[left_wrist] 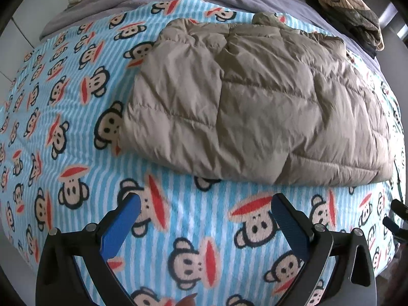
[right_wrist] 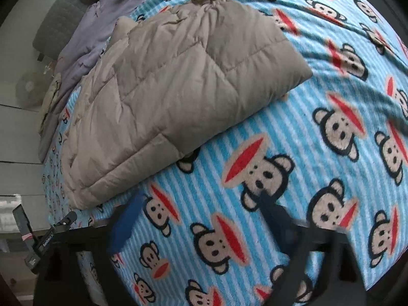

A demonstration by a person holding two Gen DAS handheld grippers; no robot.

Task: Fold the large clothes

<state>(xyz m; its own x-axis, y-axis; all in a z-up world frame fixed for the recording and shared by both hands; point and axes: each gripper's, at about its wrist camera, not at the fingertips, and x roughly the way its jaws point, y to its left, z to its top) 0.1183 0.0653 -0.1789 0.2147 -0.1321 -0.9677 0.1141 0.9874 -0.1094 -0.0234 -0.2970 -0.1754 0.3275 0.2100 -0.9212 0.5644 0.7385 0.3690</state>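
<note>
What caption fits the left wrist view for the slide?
Open left gripper above monkey-print blanket, facing a folded tan puffer jacket.

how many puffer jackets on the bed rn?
1. The tan puffer jacket lies folded on the monkey-print blanket, ahead of both open grippers. Far folded pile may hide more.
</note>
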